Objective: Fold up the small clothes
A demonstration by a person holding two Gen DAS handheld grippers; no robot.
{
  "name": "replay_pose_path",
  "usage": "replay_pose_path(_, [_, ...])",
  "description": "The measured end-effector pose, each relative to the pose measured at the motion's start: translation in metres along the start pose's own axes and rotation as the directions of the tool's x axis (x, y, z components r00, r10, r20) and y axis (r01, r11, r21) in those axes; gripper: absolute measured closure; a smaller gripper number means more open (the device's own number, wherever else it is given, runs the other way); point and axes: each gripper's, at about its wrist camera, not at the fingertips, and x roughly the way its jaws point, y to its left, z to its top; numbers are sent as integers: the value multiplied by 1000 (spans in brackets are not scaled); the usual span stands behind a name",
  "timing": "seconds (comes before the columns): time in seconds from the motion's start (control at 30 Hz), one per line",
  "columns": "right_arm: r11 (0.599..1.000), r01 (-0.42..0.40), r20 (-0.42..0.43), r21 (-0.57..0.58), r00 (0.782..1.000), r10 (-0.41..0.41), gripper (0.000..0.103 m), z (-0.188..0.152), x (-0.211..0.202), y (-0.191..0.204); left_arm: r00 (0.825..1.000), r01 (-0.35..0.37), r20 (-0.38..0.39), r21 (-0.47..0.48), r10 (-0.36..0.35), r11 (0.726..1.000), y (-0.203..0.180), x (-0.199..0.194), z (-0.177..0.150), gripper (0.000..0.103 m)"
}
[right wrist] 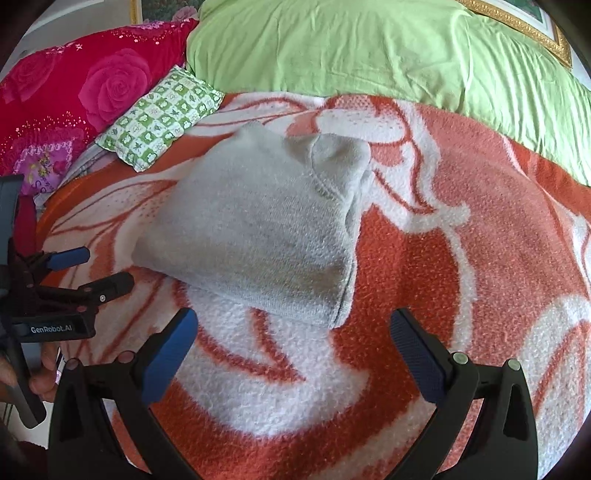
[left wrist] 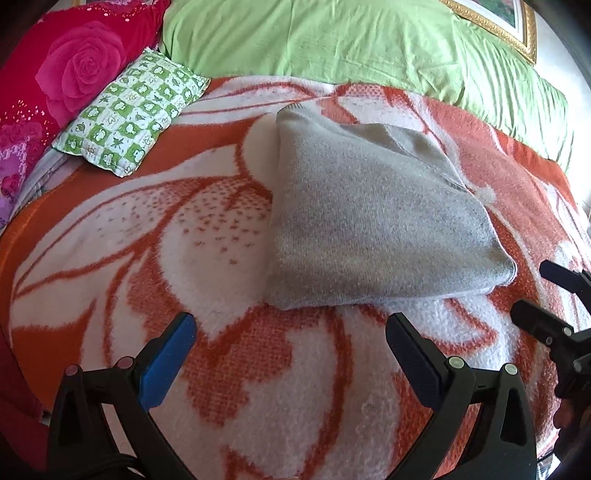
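Your left claw (left wrist: pixel 291 332) and right claw (right wrist: pixel 295 328) gape empty; the folded grey knit garment (left wrist: pixel 369 225) lies just ahead, so it looks finished.

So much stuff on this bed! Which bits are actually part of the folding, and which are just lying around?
Part of the job:
- grey garment, folded, lying on the blanket
- left gripper, jaws open, empty
- right gripper, jaws open, empty

Just lying about:
- orange blanket, the work surface
- checked pillow
- rose pillow
- green duvet
- gold picture frame
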Motion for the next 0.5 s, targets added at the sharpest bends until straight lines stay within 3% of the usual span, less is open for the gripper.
replay_pose_path(0.5, [1000, -9, -32, 16, 999, 10, 0, 2, 13, -5, 1000, -14, -8, 41, 14, 999, -8, 10, 4, 1])
